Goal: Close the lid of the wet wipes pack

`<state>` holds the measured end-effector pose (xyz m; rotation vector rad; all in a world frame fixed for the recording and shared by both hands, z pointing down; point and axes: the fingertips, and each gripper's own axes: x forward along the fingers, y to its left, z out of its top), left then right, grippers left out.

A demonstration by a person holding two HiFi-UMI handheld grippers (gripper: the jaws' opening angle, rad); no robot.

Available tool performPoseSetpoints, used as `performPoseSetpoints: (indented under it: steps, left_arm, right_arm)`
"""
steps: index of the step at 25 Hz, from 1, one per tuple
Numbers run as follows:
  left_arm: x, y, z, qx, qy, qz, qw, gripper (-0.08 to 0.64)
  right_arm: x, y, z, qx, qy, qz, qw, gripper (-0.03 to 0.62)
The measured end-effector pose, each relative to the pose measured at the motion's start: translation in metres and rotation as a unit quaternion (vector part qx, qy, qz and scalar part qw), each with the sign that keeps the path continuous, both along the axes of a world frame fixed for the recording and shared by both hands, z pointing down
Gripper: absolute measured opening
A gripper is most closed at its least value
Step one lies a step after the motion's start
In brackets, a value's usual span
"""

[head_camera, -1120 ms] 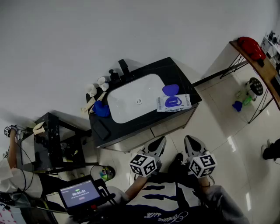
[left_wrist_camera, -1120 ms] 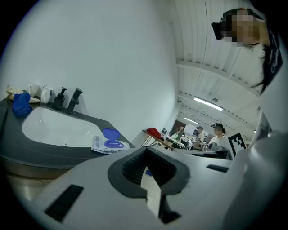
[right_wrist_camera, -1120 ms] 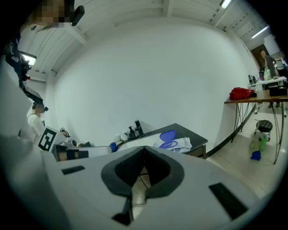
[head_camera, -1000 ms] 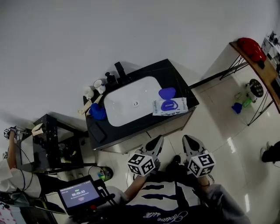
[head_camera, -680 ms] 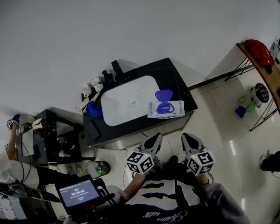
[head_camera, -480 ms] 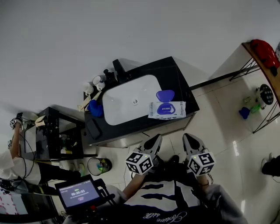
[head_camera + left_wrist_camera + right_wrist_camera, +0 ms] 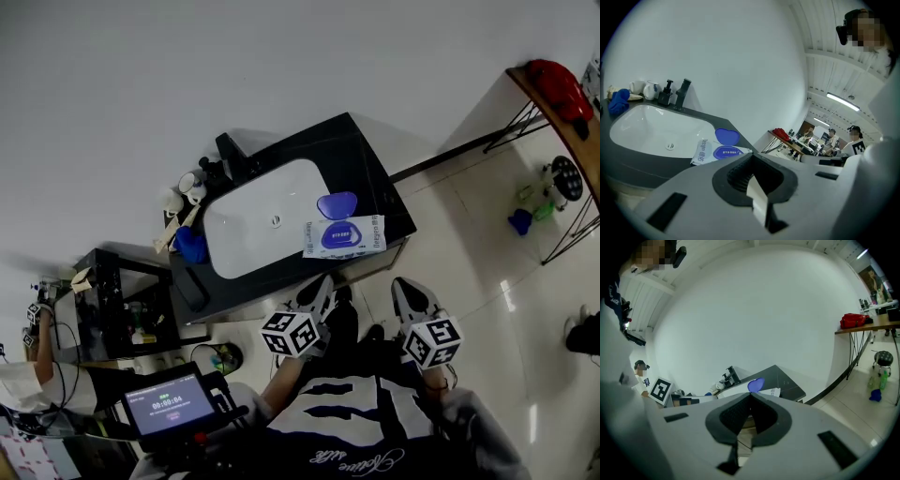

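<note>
The wet wipes pack (image 7: pixel 344 235) lies flat on the black counter (image 7: pixel 380 192), right of the white basin (image 7: pixel 258 230). Its blue lid (image 7: pixel 336 204) stands open, hinged back toward the wall. The pack (image 7: pixel 723 152) and open lid (image 7: pixel 727 136) also show in the left gripper view, and the lid (image 7: pixel 756 384) peeks over the jaws in the right gripper view. My left gripper (image 7: pixel 314 291) hangs shut just short of the counter's front edge. My right gripper (image 7: pixel 409 291) is shut over the floor, right of the counter. Neither touches the pack.
A black faucet (image 7: pixel 228 147), cups (image 7: pixel 186 183) and a blue cloth (image 7: pixel 190 246) sit at the basin's left end. A black shelf cart (image 7: pixel 122 300) and a bin (image 7: pixel 220 356) stand left of the counter. A table with a red bag (image 7: pixel 553 84) is at far right.
The view has shifted and the counter now sits closer, further left. Both grippers have come nearer its front edge, still shut. The pack has not moved and its lid stays open.
</note>
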<state>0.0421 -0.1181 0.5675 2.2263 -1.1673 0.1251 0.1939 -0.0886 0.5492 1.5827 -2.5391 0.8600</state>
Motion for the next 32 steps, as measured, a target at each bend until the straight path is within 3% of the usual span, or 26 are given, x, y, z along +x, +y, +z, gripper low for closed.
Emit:
performPoseSetpoints:
  steps: [8,16,22,32]
  left_arm:
    - [-0.012,-0.055,0.033,-0.044,-0.044,0.032,0.9975,0.001]
    - [-0.034,-0.098,0.075,-0.113,-0.078,0.076,0.9877,0.000]
    - [-0.035,-0.102,0.095,-0.167,-0.055,0.109,0.9783,0.002]
    - [-0.036,-0.101,0.106,-0.187,-0.051,0.143,0.9705,0.002]
  right_arm:
    - [0.014,-0.063,-0.003,-0.003,0.003,0.026,1.000,-0.006]
    - [-0.019,-0.144,0.010,-0.012,0.068,-0.035,0.997,-0.006]
    - [-0.033,-0.209,0.038,-0.037,0.132,-0.086,0.987,-0.006]
    - [-0.047,-0.262,0.103,-0.112,0.193,-0.176,0.959,-0.006]
